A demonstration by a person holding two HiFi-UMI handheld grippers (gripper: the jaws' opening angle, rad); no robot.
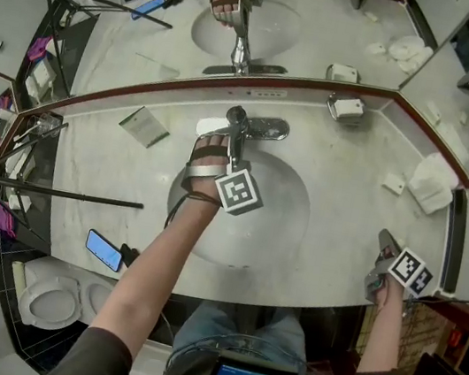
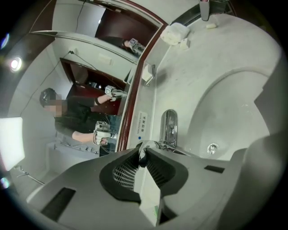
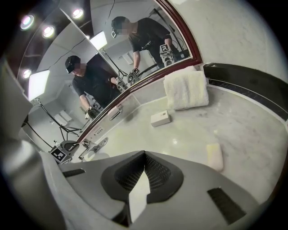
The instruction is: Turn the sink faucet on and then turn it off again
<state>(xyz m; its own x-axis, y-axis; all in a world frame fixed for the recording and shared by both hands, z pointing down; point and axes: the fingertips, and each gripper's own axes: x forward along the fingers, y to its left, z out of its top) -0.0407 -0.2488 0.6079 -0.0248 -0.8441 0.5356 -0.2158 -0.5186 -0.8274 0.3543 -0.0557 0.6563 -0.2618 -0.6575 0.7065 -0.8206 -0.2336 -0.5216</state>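
Where the sink [image 1: 277, 226] meets the mirror wall at upper centre of the head view, the chrome faucet [image 1: 267, 128] stands on the marble tabletop [image 1: 356, 159]. The left claw [image 1: 237, 129] reaches over the basin onto it. In the left gripper view the left claw [image 2: 142, 151] has its jaws drawn together on the thin faucet lever [image 2: 143, 152], with the spout [image 2: 169, 127] just beyond and the drain [image 2: 211, 148] at lower right.

The right claw [image 1: 385, 246] sits at the right edge of the head view, well apart from the faucet. In the right gripper view the right claw [image 3: 144, 155] has its jaws together with nothing between them.

Surrounding items, head view:
- A folded white towel [image 1: 433, 185] lies at the right.
- A small white box [image 1: 393, 183] lies just left of the towel.
- A soap dish [image 1: 349, 109] sits against the wall, upper right of the faucet.
- A flat packet [image 1: 144, 126] lies left of the faucet.
- A phone [image 1: 104, 250] rests on the tabletop's lower left rim.

The right gripper view adds a soap bar [image 3: 214, 156] at right. Nothing lies between the left claw and the faucet.
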